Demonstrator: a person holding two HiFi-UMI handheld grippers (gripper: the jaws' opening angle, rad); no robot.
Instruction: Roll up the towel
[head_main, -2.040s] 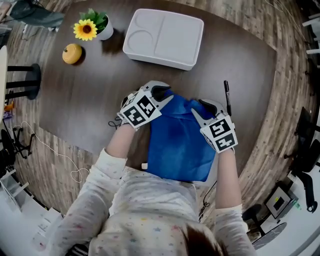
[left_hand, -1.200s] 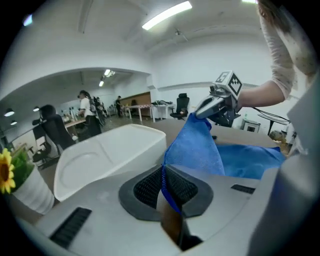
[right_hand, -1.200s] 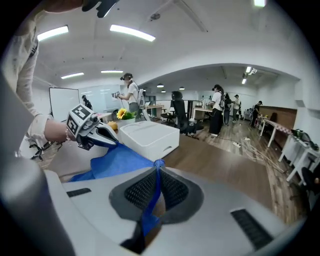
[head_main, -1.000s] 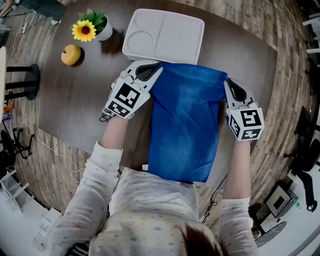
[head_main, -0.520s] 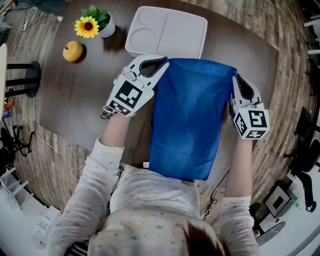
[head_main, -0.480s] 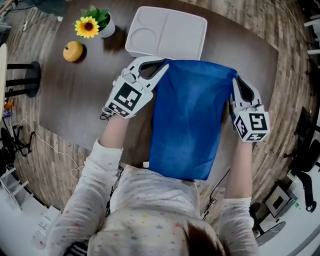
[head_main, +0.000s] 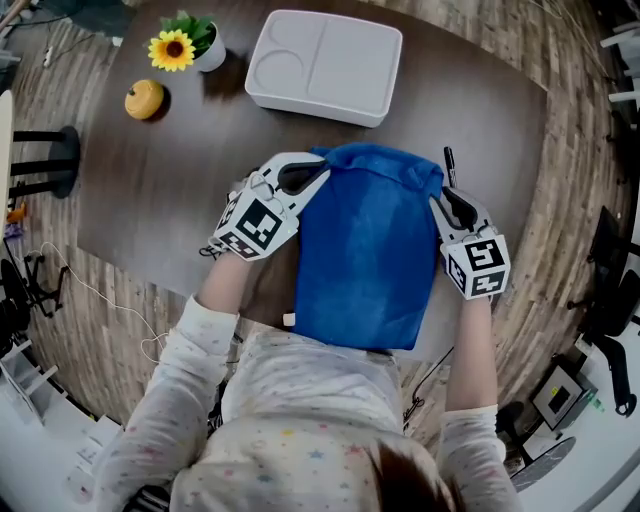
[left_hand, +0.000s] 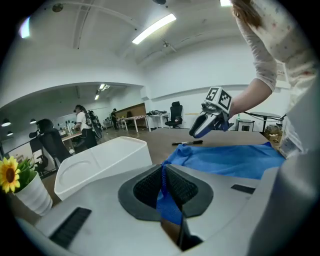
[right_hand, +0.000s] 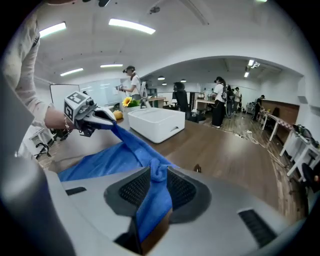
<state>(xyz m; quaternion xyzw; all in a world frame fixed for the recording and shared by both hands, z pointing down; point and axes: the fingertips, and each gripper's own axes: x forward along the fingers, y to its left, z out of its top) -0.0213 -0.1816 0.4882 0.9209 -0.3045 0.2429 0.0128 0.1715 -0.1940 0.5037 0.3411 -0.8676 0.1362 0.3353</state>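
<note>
As the left gripper (head_main: 308, 172) and right gripper (head_main: 447, 203), each clamped on a far corner of the blue towel (head_main: 365, 255), have drawn that edge back from the white tray (head_main: 322, 62), rolling appears started.

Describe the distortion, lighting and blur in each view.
Head view: fisheye bends the dark brown wooden table's edges; light even, shadows soft, the blue cloth towel sharp. Left gripper view: black circular vignette, long ceiling strip lamp glares, white plastic tray bulges. Right gripper view: same vignette, bright ceiling lamps, distant people small and hazy.
</note>
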